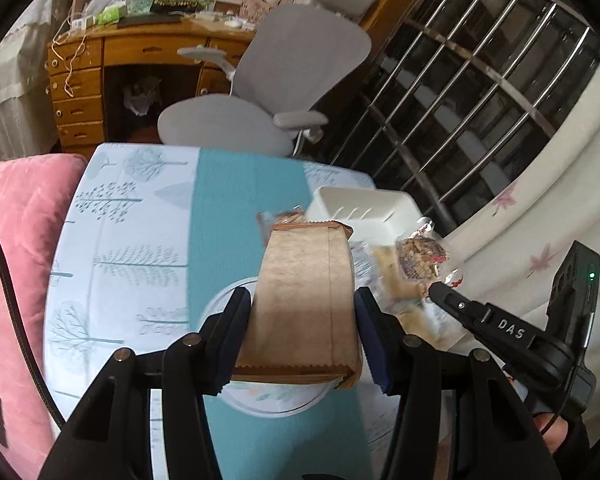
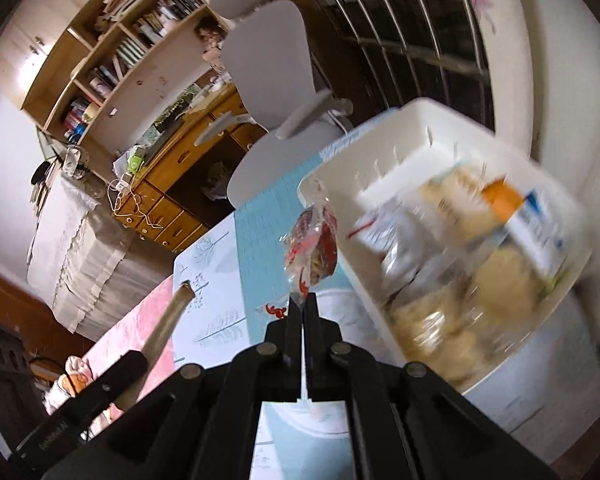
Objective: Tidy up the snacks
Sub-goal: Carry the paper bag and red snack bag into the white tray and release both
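Observation:
My left gripper (image 1: 302, 300) is shut on a brown paper snack bag (image 1: 302, 296), held lengthwise above the table with both pads pressed on its sides. The same bag (image 2: 168, 320) shows edge-on at the lower left of the right wrist view, in the left gripper (image 2: 132, 368). My right gripper (image 2: 302, 300) is shut on the corner of a clear red-printed snack packet (image 2: 314, 246), which hangs in the air beside the white bin (image 2: 404, 120). From the left wrist view that packet (image 1: 418, 258) sits at the tip of the right gripper (image 1: 434, 290). The bin (image 1: 360, 204) holds several wrapped snacks (image 2: 500, 276).
The table wears a tree-patterned cloth with a teal strip (image 1: 228, 208). A pink cushion (image 1: 20, 240) lies at its left. A grey office chair (image 1: 284, 68) and a wooden desk (image 1: 140, 56) stand behind, with a barred window (image 1: 480, 92) and curtain to the right.

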Demonstrator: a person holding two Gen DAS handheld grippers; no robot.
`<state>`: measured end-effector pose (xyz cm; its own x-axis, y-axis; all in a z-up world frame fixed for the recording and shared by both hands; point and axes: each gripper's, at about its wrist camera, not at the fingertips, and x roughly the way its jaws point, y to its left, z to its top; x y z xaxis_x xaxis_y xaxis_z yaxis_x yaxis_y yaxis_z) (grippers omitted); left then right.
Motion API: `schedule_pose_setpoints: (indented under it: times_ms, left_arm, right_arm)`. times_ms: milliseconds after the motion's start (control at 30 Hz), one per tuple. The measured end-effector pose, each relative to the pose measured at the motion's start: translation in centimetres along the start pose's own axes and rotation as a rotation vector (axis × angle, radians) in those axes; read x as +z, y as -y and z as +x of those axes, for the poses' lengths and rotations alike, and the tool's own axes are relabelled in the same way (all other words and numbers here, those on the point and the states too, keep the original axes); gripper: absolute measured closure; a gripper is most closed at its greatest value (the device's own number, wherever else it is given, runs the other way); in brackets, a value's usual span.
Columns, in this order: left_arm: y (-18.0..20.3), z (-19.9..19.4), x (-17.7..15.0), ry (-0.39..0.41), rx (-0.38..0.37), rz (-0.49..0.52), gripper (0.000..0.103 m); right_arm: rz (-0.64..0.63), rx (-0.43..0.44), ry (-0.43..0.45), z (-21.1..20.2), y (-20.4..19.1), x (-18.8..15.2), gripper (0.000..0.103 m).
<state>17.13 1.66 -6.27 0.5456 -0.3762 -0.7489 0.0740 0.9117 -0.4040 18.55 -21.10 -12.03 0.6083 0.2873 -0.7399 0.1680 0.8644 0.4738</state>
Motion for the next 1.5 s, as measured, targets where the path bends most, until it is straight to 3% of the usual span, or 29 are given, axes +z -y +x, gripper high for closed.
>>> schedule_pose_setpoints:
  times_ms: [267,500,600,733,867,1067,1300,1500]
  left_arm:
    - [8.0,1.3,-1.3,0.075,-0.018,-0.032,0.051]
    - [14.4,4.5,-2.0,0.090,-0.048,-0.002,0.052]
    - [16.6,6.0,-2.1,0.081,-0.052,0.009,0.061]
    - [18.4,7.4,-2.7,0.045,-0.036,-0.006,0.042]
    - [18.8,7.3,-3.4,0.039,-0.004,-0.016,0.039]
    - [17.6,6.3,-4.2,0.050,0.069,-0.053,0.037]
    - [15.2,6.7,-4.9,0.016,0.179,-0.110,0.037]
    - [14.0,7.4,-4.7,-0.019,0.258,-0.117,0.037]
  right_arm:
    - [-0.172,0.000,0.026,-3.8,4.0,3.9,0.103]
    - [-0.266,-0.005,0.066,-6.3,7.4,6.7,0.103]
    - [-0.283,-0.011,0.067,-6.9,9.0,7.4,0.103]
    - [-0.274,0.016,0.027,-6.7,11.1,8.1,0.100]
    - [-0.221,0.041,-0.015,-6.6,13.5,8.6,0.091]
    - [-0.214,0.090,-0.068,-6.6,15.6,8.5,0.068]
    - [-0.357,0.129,-0.180,-6.5,16.5,7.4,0.054]
    - [-0.420,0.143,-0.221,-6.3,16.7,6.1,0.043]
